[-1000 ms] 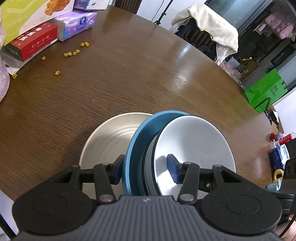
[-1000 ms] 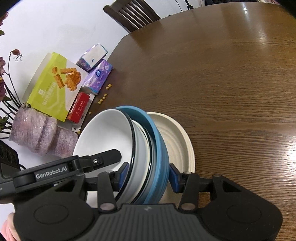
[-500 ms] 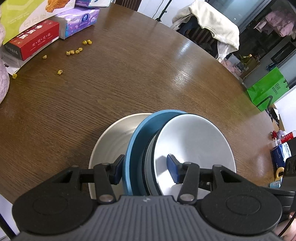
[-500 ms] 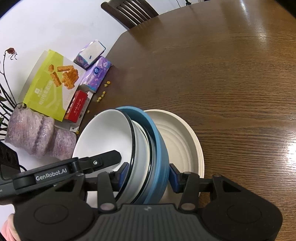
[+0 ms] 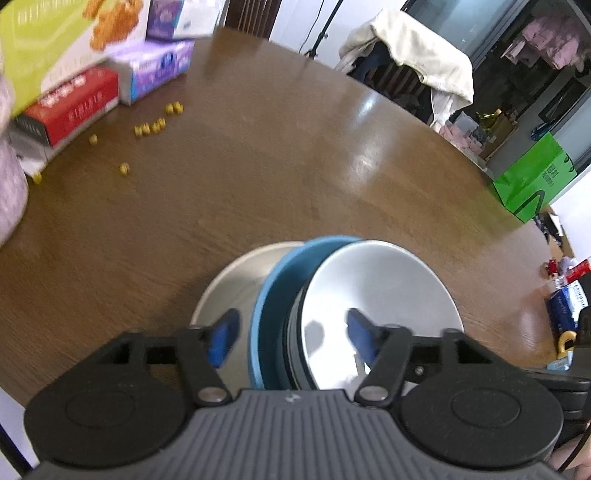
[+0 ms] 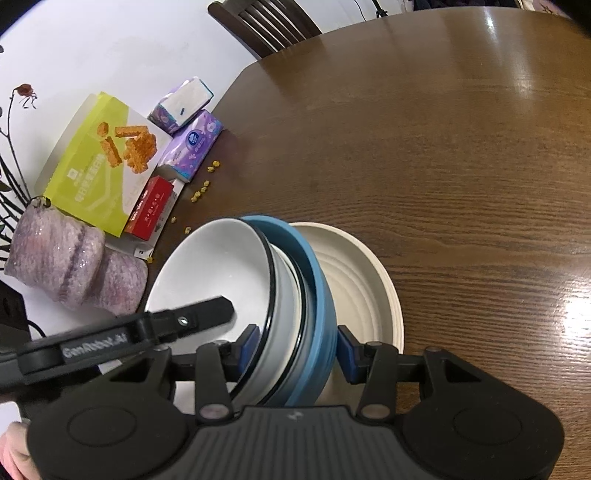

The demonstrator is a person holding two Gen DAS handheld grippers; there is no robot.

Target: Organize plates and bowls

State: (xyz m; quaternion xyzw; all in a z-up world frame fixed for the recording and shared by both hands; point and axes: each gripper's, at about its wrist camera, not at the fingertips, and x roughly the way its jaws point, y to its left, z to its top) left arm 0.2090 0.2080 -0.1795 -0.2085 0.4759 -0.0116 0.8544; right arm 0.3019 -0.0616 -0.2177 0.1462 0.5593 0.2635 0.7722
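A nested stack of bowls, a white bowl (image 6: 221, 266) inside a blue bowl (image 6: 317, 295), stands tilted on its rims over a cream plate (image 6: 362, 280) on the wooden table. My right gripper (image 6: 297, 349) is shut on the rims of the stack. My left gripper (image 5: 291, 334) has its jaws spread wide around the opposite side of the stack; its pads stand clear of the blue bowl (image 5: 269, 306) and the white bowl (image 5: 384, 295). The left gripper's finger (image 6: 192, 317) shows in the right wrist view.
Snack boxes (image 6: 107, 162), tissue packs (image 6: 192, 147) and a fuzzy purple vase (image 6: 70, 266) crowd the table's left edge, with yellow crumbs (image 6: 201, 188) scattered nearby. A chair (image 6: 266, 26) stands behind the table. A green bag (image 5: 535, 181) lies on the floor beyond.
My left gripper has opened, its pads moving off the bowl stack. The stack and plate have shifted across the table, and the left view is now motion-blurred.
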